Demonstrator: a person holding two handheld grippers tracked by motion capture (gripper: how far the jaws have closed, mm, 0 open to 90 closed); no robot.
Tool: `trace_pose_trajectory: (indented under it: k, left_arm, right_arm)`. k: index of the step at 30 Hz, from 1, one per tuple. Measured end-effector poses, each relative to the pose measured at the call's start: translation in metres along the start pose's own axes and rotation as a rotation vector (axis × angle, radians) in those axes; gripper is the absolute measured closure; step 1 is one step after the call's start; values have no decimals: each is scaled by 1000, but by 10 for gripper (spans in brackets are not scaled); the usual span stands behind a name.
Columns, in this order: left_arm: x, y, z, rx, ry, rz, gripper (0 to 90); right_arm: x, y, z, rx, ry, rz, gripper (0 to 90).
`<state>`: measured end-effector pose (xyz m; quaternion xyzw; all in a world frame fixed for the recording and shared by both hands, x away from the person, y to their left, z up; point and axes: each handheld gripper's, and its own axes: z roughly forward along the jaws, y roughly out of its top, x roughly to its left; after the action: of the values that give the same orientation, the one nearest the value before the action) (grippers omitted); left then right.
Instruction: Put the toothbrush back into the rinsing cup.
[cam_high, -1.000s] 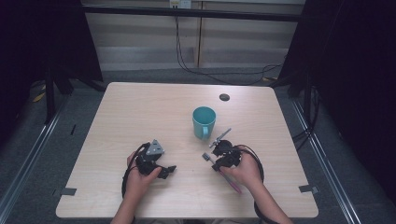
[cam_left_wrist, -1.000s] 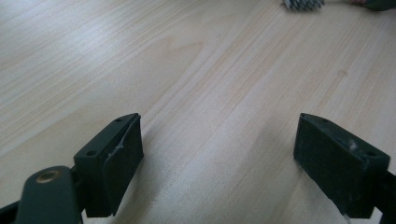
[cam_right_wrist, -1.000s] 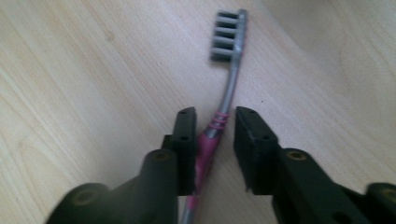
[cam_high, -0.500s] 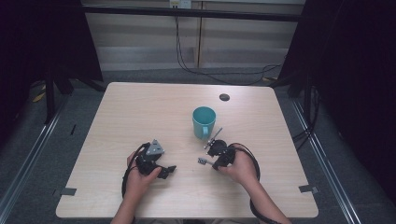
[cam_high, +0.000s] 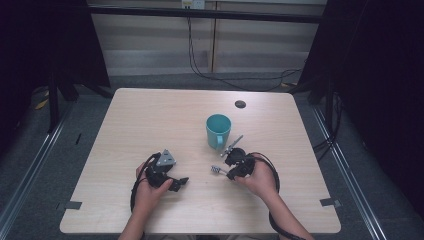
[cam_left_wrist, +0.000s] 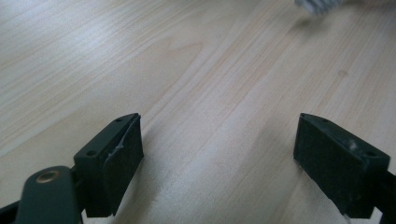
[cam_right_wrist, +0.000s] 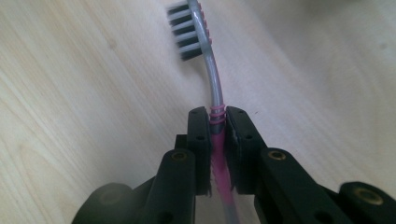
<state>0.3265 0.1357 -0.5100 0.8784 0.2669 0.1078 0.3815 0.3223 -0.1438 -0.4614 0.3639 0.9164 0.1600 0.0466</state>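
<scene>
Right gripper (cam_right_wrist: 217, 126) clamped on the toothbrush (cam_right_wrist: 211, 79) handle, jaws just finished closing; bristle head sticks out toward 9 o'clock above the table (cam_high: 150, 120). Left gripper (cam_left_wrist: 219, 154) jaws wide apart, nothing between them. Teal mug (cam_high: 218, 131) at 12 o'clock from the right gripper, near.

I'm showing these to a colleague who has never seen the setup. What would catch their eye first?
Probably the toothbrush, clamped by its pink handle in the right gripper, bristle head sticking out over the table. Next, the teal mug standing near the table's middle, just beyond that gripper. The left gripper sits at the near edge, jaws wide open over bare wood.
</scene>
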Motion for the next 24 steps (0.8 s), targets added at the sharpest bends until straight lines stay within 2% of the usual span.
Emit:
trace_pose_trajectory:
  k: [6, 15, 24]
  left_arm:
    - [0, 0, 0, 0, 1, -1, 155]
    - [0, 0, 0, 0, 0, 0, 155]
    - [0, 0, 0, 1, 0, 0, 155]
  right_arm:
    - [-11, -1, -20, -99, 38, 46, 813]
    - [-30, -13, -48, -280, 73, 153, 813]
    - [-41, -19, -69, -437, 103, 212, 813]
